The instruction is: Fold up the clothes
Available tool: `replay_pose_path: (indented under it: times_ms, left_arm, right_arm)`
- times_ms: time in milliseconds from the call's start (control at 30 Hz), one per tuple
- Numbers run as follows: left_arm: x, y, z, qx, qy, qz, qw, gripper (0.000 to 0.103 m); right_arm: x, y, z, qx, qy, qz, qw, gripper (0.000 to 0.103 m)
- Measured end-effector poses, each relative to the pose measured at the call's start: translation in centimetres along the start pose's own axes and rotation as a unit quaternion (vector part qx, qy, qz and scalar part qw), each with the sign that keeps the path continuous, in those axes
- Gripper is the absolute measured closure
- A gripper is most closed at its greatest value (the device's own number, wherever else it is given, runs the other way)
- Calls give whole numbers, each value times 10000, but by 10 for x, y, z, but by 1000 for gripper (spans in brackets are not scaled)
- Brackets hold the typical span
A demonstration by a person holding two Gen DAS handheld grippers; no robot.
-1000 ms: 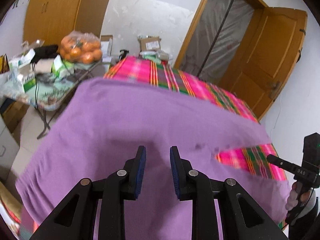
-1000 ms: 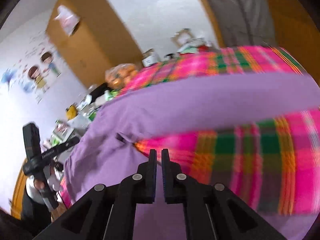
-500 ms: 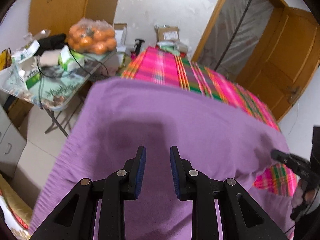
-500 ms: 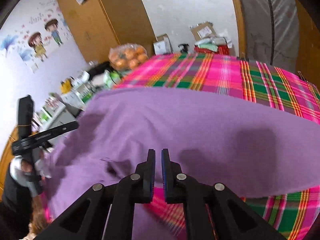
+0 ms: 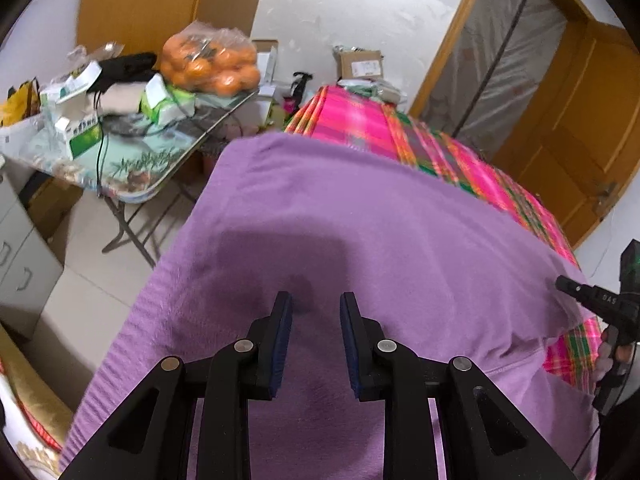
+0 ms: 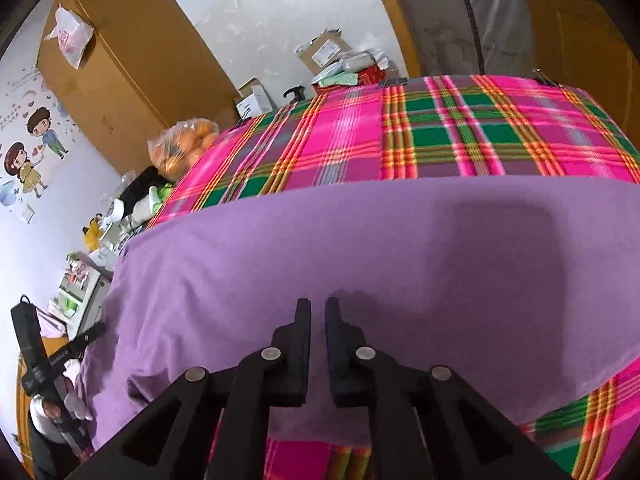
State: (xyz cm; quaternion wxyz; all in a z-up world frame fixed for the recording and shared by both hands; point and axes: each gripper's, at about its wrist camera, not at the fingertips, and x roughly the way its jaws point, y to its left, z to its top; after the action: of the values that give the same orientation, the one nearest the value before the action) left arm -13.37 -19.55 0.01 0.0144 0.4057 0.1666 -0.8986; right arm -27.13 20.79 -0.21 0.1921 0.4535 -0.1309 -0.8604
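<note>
On the near end of the plaid-covered bed, a purple garment lies spread under both tongs.

The purple garment (image 5: 380,240) covers the near end of the plaid bed cover (image 6: 400,136), its long axis running side to side across the bed, its left edge draped over the bed's left side. It lies directly ahead of and beneath both tools. The left gripper (image 5: 315,334) hangs released, jaws well apart and empty. The right gripper (image 6: 317,340) is nearly clenched, a thin slit between its jaws; whether cloth is pinched there I cannot tell. Neither is clearly nearer. A cluttered folding table (image 5: 160,160) stands beyond the bed's left edge.
</note>
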Motion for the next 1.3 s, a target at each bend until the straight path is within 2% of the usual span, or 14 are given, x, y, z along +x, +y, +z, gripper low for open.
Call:
replay_pose_path:
  times_ms: [67,100,300,333,400,500,567,800,867,1000,1033,1100,1300]
  left_arm:
    - [-2,-1,-3,48,-134,7,9999,78]
    - [-2,-1,-3,44,-143,1,9999,78]
    - [1,-4,-2,113,-157,85,9998,78]
    - [2,-5,-2,148,-154,126,9997,78]
    - [2,-7,-2,199,-148,188,9995,78]
    - [2,-7,-2,214,-147,210,9994,78]
    - [2,-7,-2,217,-146,215,9994,78]
    - [-5,-9,-7,240,-80,206,9995,77]
    - [-11,-4,-12,191,-112,195,9996,77]
    - [-18,12,-14,-75,-104,144,9998,78]
    - [-22,12,-14,-44,-148,277,9995,78]
    - [-31,14,-13,-1,-259,377,9990,78]
    - [-37,28,-5,-198,-352,490,9980,78]
  right_arm:
    - [6,-12,4,148,123,-95,9998,96]
    - [8,-18,7,247,128,-79,9996,100]
    - [18,-30,30,488,-25,83,9988,95]
    - [25,-32,33,531,9,96,9985,100]
    - [30,-39,38,687,20,140,9975,101]
    - [30,-42,44,837,14,97,9964,101]
    - [29,-40,45,871,12,-2,9962,96]
    - [-8,2,13,3,-100,195,9998,95]
    - [-9,4,0,-174,34,88,9998,95]
    - [-9,-14,-15,53,208,-173,9996,97]
    - [-10,-16,-17,72,216,-188,9996,96]
    - [-13,-14,-17,39,191,-156,9997,92]
    - [-18,-6,-17,-32,168,-39,9998,92]
